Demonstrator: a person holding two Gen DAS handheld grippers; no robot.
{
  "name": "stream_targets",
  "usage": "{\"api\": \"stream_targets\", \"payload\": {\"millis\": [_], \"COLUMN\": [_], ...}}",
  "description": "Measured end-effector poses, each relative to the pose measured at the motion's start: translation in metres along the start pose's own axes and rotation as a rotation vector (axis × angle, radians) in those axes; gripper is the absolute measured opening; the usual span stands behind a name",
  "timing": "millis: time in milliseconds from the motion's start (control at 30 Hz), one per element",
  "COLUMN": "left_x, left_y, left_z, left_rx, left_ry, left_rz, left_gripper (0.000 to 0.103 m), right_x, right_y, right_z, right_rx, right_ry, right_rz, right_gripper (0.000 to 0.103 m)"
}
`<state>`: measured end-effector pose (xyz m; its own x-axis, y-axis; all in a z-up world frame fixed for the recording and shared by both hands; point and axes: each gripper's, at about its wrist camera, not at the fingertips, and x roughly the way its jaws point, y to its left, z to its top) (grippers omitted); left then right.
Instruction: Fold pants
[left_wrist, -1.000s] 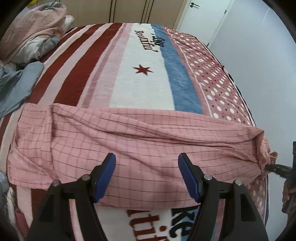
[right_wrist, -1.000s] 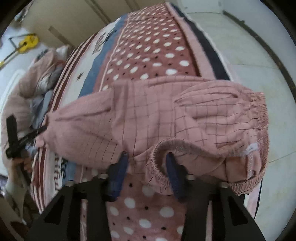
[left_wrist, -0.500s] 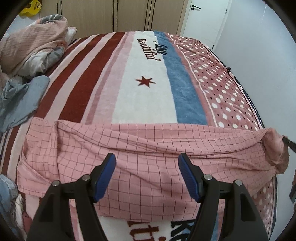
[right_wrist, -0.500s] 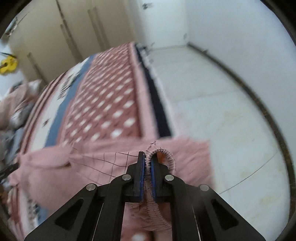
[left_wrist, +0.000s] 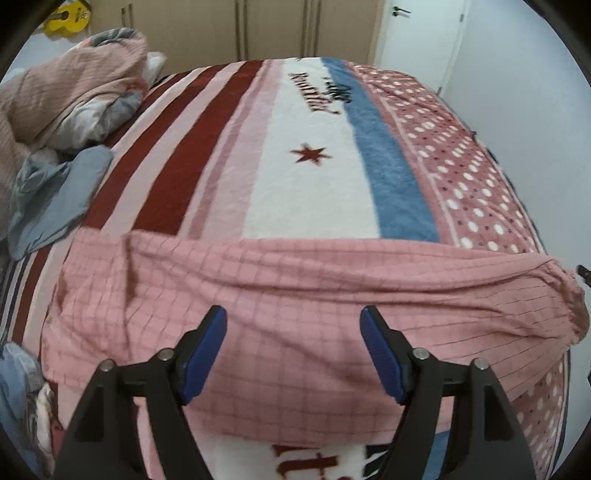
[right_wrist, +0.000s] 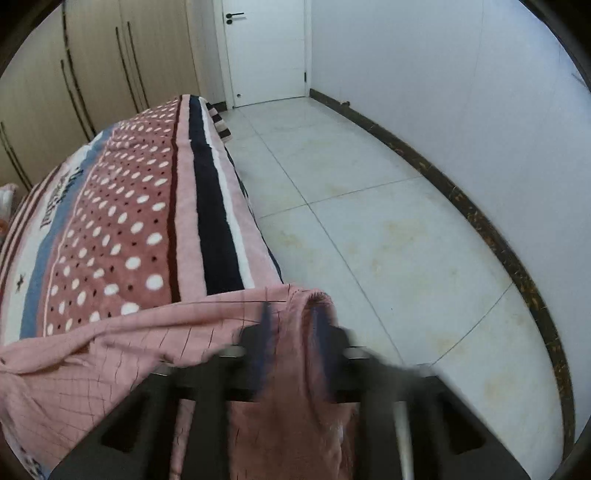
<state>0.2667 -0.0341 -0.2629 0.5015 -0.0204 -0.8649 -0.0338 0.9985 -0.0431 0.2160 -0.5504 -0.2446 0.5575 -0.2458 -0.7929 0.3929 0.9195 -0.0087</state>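
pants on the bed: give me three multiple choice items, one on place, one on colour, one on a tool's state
1. Where do the pants lie?
A. across the near end of the blanket
B. on the floor
C. on the clothes pile

2. What colour are the pants?
A. blue
B. pink with dark check lines
C. plain white

3. How is the left tool?
A. shut on the pants
B. open above the pants
C. shut on the blanket

Answers: 1 A, they stretch sideways over the striped blanket; 2 B, a thin grid shows on pink cloth; 3 B, its blue pads stand wide apart with nothing between them.
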Motion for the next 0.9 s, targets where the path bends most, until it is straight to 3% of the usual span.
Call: {"api": "stream_targets", "payload": {"millis": [33, 67, 333, 400, 500, 600, 733, 833, 900], "left_x": [-0.001, -0.003, -0.035, -0.037, -0.031, -0.021, -0.009, 0.002, 0.006], "left_y": [0.005, 0.013, 0.087, 0.101, 0.126, 0.141, 0.136, 0.135, 0.136], "left_z": [-0.003, -0.006, -0.032, -0.04, -0.053, -0.061, -0.064, -0.063, -0.063], "left_rx": [-0.011, -0.027, -0.093, -0.091, -0.097, -0.09, -0.028, -0.038, -0.029], "left_ry": [0.004, 0.011, 0.038, 0.042, 0.064, 0.067, 0.09, 0.102, 0.096], "left_rz": [0.013, 0.03, 0.154, 0.168, 0.19, 0.143, 0.046, -0.013, -0.012], "left_gripper": [0.072, 0.072, 0.077, 0.082, 0.082, 0.082, 0.082, 0.082, 0.07], "right_x": [-0.006, -0.012, -0.059, -0.067, -0.079, -0.083, -0.082, -0.08, -0.079], "right_y": [0.003, 0.006, 0.047, 0.062, 0.094, 0.126, 0.158, 0.177, 0.188], "right_z": [-0.002, -0.005, -0.027, -0.031, -0.038, -0.044, -0.053, -0.059, -0.063], "right_rx": [-0.008, -0.023, -0.031, -0.027, -0.066, -0.11, -0.133, -0.145, -0.145], "right_ry": [-0.018, -0.031, -0.041, -0.036, -0.041, -0.044, -0.02, -0.009, 0.006], "right_rz": [-0.022, -0.032, 0.068, 0.112, 0.146, 0.17, 0.198, 0.204, 0.214], "right_gripper": [0.05, 0.051, 0.051, 0.051, 0.051, 0.051, 0.051, 0.051, 0.051]}}
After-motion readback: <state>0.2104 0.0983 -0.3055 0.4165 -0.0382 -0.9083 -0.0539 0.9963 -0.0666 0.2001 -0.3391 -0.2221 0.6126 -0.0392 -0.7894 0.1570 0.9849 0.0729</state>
